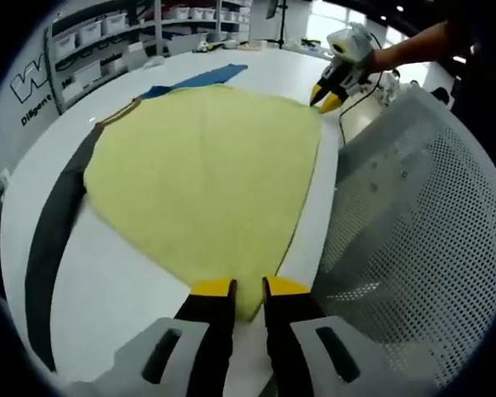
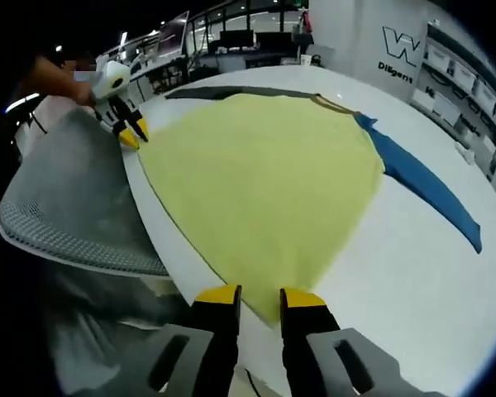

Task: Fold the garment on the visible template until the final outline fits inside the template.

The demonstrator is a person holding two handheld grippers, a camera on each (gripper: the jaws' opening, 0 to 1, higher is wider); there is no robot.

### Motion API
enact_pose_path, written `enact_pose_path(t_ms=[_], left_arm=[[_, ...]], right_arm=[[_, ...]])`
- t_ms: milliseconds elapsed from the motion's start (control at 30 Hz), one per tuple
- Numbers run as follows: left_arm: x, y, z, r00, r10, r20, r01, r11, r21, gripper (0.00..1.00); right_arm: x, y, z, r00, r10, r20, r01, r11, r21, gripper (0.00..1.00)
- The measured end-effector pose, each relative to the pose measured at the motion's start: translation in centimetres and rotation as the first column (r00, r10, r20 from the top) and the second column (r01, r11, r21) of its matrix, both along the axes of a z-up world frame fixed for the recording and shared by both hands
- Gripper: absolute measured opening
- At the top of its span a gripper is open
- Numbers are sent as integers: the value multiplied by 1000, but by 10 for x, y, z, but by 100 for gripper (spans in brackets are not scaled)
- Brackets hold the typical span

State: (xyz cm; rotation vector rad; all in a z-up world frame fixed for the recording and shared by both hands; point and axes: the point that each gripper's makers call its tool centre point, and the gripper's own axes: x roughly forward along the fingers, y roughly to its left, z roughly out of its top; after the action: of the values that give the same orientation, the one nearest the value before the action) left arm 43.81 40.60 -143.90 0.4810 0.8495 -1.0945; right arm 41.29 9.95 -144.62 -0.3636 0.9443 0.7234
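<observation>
A yellow garment [image 1: 202, 178] lies spread flat on a white table [image 1: 116, 289], its nearest corner running up between the yellow-tipped jaws of the left gripper [image 1: 248, 288], which sits low at the table's near edge. The jaws stand slightly apart with the fabric's corner in the gap; whether they actually pinch the cloth cannot be told. From that gripper the garment fans out ahead as a broad, rounded, soft-looking sheet.

In the right gripper view the same garment [image 2: 269, 186] tapers to another corner that ends between the tips of the right gripper [image 2: 260, 296], again narrowly parted, grip on the cloth unclear.

Each gripper appears far ahead in the other's view: the right gripper [image 1: 325, 98] held by a person's hand [image 1: 380, 58] at the garment's far corner, arm stretched in from the right, and the left gripper [image 2: 132, 132] at the far left corner, tips down at the cloth's edge.

A dark strip [image 1: 54, 240] runs along the table beyond the garment's left side, and a blue strip [image 2: 422, 186] lies along the opposite side, both partly covered by the cloth. A grey perforated mesh chair back [image 1: 413, 240] crowds the table's edge just right of the left gripper.
</observation>
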Motion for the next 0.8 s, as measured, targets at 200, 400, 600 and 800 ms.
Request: enact_pose_path(t_ms=[200,400,600,800], left_arm=[[34,17,20,988,143,65,-139,988,-64,15],[63,49,27,951,294,97,-287,954,-85,19],[87,74,29,916,383,117,-375,923,-85,22],[114,95,31,878,449,167,-441,893,-86,29]], right_arm=[[8,1,12,999,-11,38,10,1000,27,15],[15,2,20,998,-33,62,30,999,44,21],[11,5,20,998,-38,54,35,998,46,22],[10,7,21,997,-52,51,50,998,50,23]])
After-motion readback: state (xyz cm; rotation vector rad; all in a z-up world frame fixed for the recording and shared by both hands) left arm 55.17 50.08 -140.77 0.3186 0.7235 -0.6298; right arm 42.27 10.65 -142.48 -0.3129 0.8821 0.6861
